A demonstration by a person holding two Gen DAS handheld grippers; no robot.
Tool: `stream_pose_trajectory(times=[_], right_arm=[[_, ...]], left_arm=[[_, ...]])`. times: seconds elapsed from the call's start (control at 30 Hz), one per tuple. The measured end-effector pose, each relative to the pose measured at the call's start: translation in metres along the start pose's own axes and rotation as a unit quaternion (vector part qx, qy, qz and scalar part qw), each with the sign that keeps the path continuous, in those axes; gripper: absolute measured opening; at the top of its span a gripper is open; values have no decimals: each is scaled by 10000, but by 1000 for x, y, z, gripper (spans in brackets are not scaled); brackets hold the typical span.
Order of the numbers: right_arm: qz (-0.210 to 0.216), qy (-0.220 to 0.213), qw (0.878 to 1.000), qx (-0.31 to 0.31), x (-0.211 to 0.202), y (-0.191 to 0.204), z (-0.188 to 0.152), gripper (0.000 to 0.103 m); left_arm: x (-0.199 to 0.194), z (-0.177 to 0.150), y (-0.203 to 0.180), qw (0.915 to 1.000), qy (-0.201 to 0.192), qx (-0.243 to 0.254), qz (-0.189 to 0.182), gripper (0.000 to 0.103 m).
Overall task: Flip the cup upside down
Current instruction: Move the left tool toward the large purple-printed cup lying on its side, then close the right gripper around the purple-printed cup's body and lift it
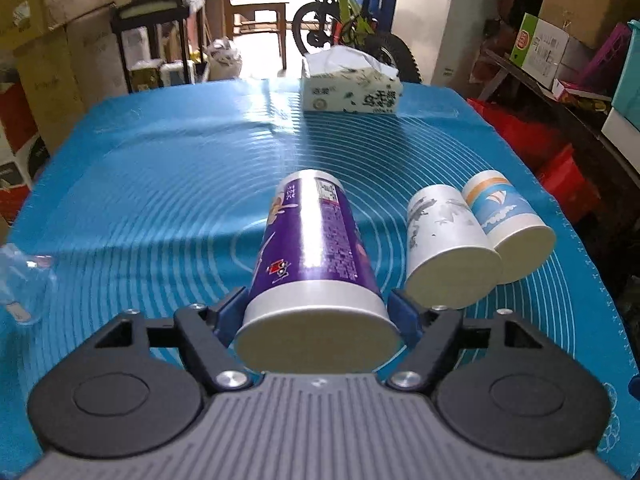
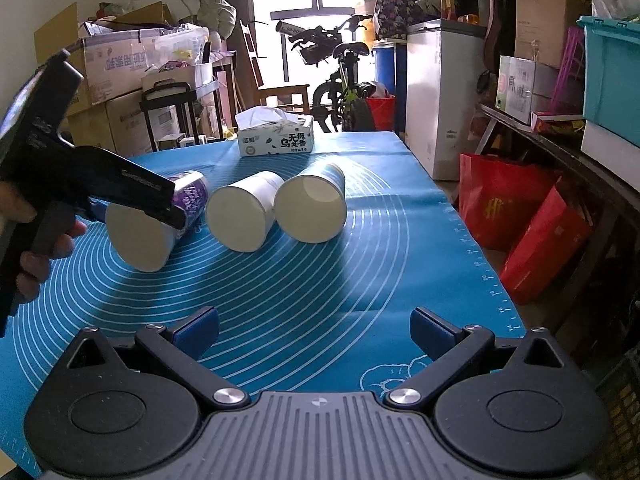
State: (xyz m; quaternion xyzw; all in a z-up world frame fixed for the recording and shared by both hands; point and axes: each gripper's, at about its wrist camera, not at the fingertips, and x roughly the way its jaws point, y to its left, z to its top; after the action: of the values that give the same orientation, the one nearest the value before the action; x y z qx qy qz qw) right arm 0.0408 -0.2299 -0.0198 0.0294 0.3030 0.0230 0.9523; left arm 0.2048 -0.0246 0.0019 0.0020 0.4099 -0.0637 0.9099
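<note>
Purple cup (image 1: 312, 256) lies on its side at mid-mat (image 1: 160, 168), long axis running away from the left gripper (image 1: 318, 316), mouth toward it. That gripper clamps the cup at the rim; the right gripper (image 2: 314, 332) stands agape, well apart. Glossy purple print, white rim.

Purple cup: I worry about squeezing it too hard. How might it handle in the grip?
The purple cup looks like thin paper, so probably light and easily crushed near its open rim. The left gripper straddles that wide end. Lying sideways, it would likely roll if released.
</note>
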Motion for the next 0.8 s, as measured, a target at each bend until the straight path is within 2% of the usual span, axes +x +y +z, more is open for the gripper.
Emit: stream_pose_trajectory(times=[0.17, 0.37, 0.67, 0.8], right_arm=[[39, -49, 10000, -17, -7, 4, 2, 103], [146, -37, 9998, -89, -17, 15, 1, 103], [194, 87, 9996, -180, -29, 27, -4, 103], [128, 168, 9996, -193, -32, 24, -6, 103]], left_arm=[[-40, -20, 7, 9999, -137, 45, 42, 76], [-73, -59, 16, 9999, -26, -143, -81, 76], [-63, -77, 15, 9992, 292, -264, -9, 76], [-61, -82, 17, 9992, 273, -303, 23, 77]])
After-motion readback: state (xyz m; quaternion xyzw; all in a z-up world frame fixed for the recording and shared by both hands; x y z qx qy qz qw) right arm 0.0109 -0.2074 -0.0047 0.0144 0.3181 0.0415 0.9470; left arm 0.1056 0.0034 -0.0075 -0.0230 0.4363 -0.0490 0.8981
